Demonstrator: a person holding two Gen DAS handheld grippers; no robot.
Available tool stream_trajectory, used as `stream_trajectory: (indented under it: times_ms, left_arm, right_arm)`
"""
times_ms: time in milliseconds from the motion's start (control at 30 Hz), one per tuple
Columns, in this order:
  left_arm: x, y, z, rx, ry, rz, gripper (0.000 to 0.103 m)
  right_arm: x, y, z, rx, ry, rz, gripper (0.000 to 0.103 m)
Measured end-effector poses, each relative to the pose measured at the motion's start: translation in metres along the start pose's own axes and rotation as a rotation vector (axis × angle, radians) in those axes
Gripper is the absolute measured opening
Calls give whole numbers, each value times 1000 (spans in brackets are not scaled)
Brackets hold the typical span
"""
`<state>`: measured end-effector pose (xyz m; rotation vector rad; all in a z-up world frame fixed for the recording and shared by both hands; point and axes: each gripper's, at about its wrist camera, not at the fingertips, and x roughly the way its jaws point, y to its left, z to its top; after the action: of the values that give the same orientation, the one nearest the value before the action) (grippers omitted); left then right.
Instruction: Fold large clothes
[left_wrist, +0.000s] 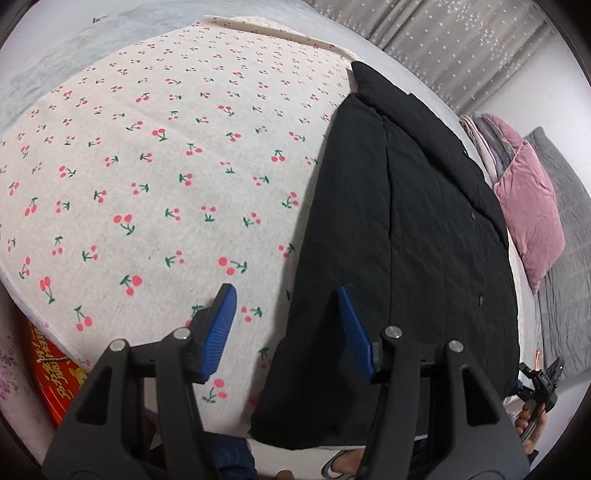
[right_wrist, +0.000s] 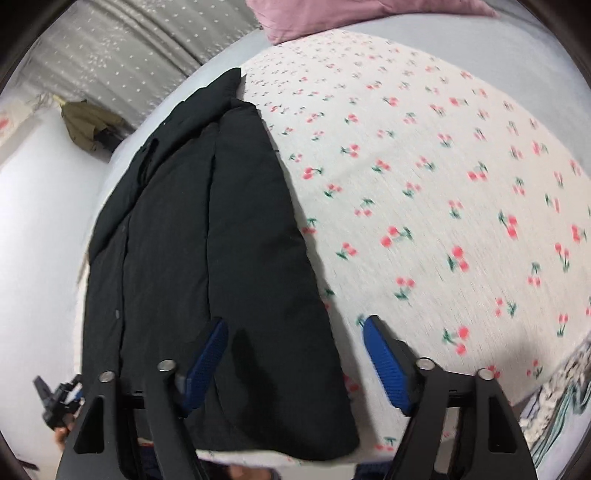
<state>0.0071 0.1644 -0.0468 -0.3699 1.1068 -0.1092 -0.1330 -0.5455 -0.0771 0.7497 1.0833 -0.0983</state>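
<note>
Along one side edge of the cherry-print bedspread (left_wrist: 147, 184), the black quilted coat (left_wrist: 406, 240), already folded lengthwise, is awaiting crosswise folds, while the left gripper (left_wrist: 288, 325) and right gripper (right_wrist: 295, 354) are hovering empty, part-open.

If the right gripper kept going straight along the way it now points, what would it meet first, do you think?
Most likely the near right edge of the black coat, which lies between the open right gripper fingers; the cherry-print sheet lies just beside it, though depth is unclear.

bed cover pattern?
Cream bed cover with small red cherries on green stems; sharpest in the left wrist view.
</note>
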Motion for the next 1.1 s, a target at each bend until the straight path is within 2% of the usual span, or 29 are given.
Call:
stream_trajectory:
  times_ms: [33,100,167,467,533,600,700,767,833,867,933,1033,1100]
  left_arm:
    - [1,-1,-1,8,10,-2,58]
    - [5,-4,-5,23,31,9,58]
    - [8,-8,-7,34,46,20,58]
    - [18,-23,-15,79,83,33,58]
    - [19,-25,-15,88,82,39,51]
    - [21,-27,-16,90,91,29,25]
    - [18,-29,-16,92,78,24,19]
    - [18,-30,-17,93,79,26,19]
    - [22,-29,-17,88,96,23,21]
    - [24,-28,-17,85,103,27,21]
    - [25,-29,-17,86,105,28,22]
    - [27,-32,-18,93,108,31,36]
    - [28,-34,-18,102,106,39,39]
  right_arm:
    - [-1,-1,-1,-1,4,15,66]
    - [-1,-1,-5,-6,21,38,53]
    - [3,1,-8,-10,40,6,49]
    - [6,9,-21,-25,48,-16,48]
    - [6,8,-22,-19,43,-19,49]
    - [6,8,-22,-14,37,-15,48]
    - [5,7,-23,-1,27,1,47]
    - [2,5,-24,14,21,45,45]
    - [-4,-1,-26,61,20,168,45]
    - [-1,0,-22,85,12,193,46]
    - [-1,-4,-22,108,4,167,46]
    - [10,-1,-21,99,44,108,46]
    - [12,4,-20,76,42,85,47]
